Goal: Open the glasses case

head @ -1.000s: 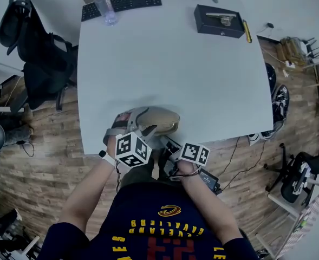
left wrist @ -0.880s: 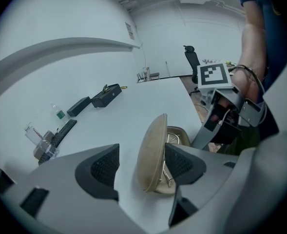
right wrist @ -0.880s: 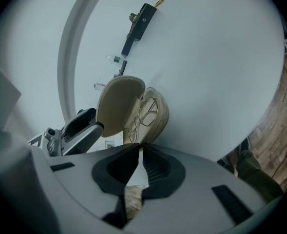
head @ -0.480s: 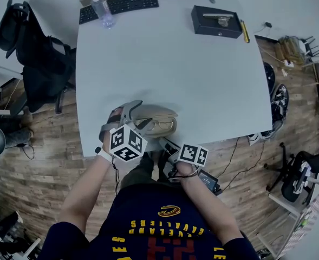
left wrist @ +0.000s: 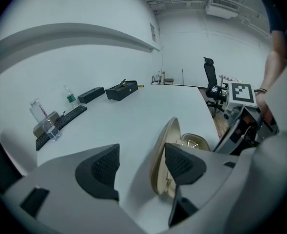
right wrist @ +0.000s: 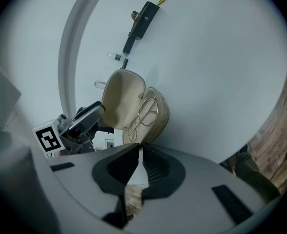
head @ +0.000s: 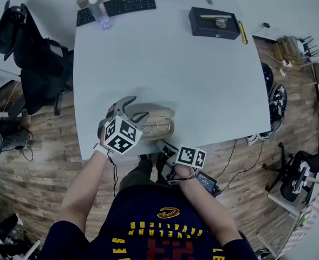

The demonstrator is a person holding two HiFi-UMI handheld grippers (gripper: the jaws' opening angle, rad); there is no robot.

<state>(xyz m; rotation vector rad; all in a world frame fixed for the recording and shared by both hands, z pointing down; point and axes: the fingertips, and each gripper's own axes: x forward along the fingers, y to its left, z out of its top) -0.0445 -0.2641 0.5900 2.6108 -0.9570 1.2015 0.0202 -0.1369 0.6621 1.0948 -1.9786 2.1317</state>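
Your left gripper (left wrist: 141, 165) has its jaws spread wide. The raised lid (left wrist: 158, 150) of the case (head: 160, 128) stands between them, close beside one pad; contact can't be told. The case lies open at the near edge of the table (head: 170, 75), with the glasses (right wrist: 145, 112) in its base. Your right gripper (right wrist: 139, 150) has its jaws pressed almost together, tips right at the case's near end. Whether they pinch its rim can't be told.

In the glasses case (head: 155, 114) at the table's (head: 175, 69) near edge lie, seemingly, glasses (head: 158, 128); keyboard (head: 116, 8) far behind.
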